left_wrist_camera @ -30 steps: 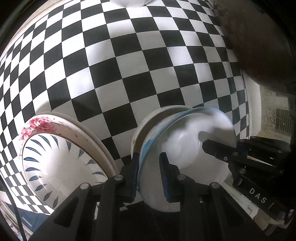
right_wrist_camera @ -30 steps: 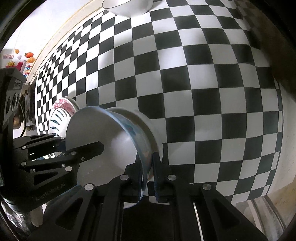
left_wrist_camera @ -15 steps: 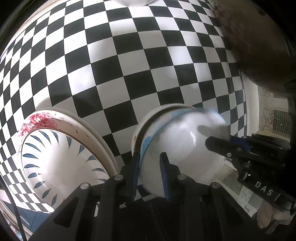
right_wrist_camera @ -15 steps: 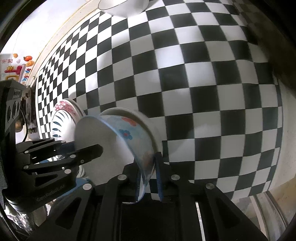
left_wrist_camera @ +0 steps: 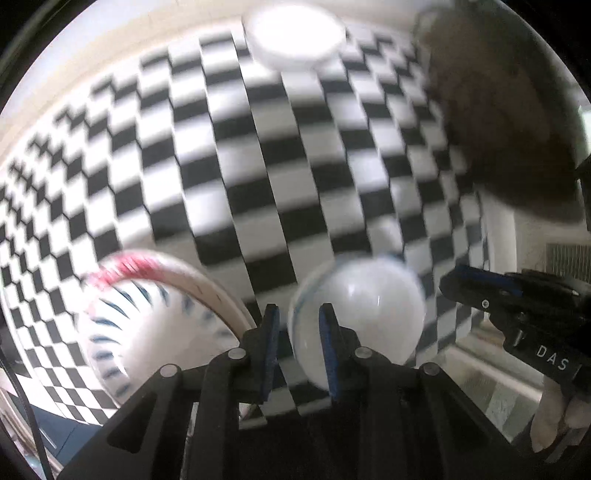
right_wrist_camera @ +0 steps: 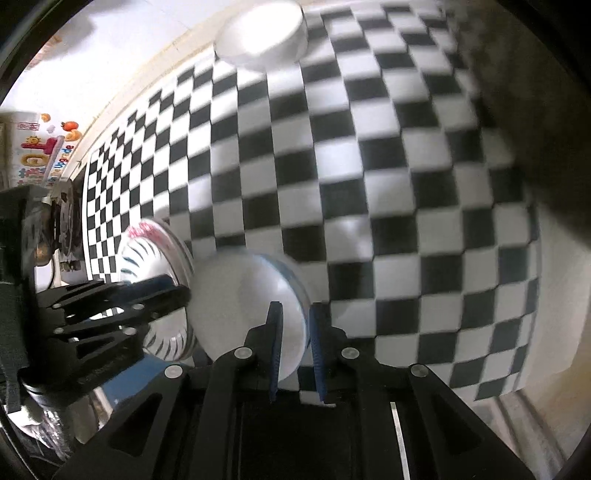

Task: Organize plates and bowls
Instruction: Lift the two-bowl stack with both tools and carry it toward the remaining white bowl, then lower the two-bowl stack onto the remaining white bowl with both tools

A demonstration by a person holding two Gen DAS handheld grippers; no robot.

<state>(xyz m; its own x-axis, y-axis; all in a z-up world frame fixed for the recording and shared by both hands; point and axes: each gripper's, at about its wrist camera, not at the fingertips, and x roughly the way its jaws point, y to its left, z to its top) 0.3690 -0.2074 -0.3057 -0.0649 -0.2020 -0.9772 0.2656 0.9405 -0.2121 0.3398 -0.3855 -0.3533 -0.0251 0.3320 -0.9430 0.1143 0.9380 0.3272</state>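
Both views are motion-blurred. My left gripper [left_wrist_camera: 295,328] is shut on the rim of a white bowl with a blue edge [left_wrist_camera: 365,302], held tilted above the checkered table. My right gripper [right_wrist_camera: 295,332] is shut on the opposite rim of the same bowl [right_wrist_camera: 240,306]. A stack of plates with blue dashes and a pink flower [left_wrist_camera: 147,317] lies just left of the bowl; it also shows in the right wrist view [right_wrist_camera: 147,254]. Each gripper shows in the other's view, the right one [left_wrist_camera: 517,302] and the left one [right_wrist_camera: 110,310].
A white bowl [left_wrist_camera: 295,33] stands at the far edge of the black-and-white checkered table [left_wrist_camera: 258,166], also in the right wrist view [right_wrist_camera: 262,40]. A dark brown object [left_wrist_camera: 509,122] fills the far right. A wall with stickers [right_wrist_camera: 40,147] lies to the left.
The bowl has been lifted off the bowl it sat in, and both grippers have risen with it. The far white bowl has come fully into view. The lower bowl is no longer visible.
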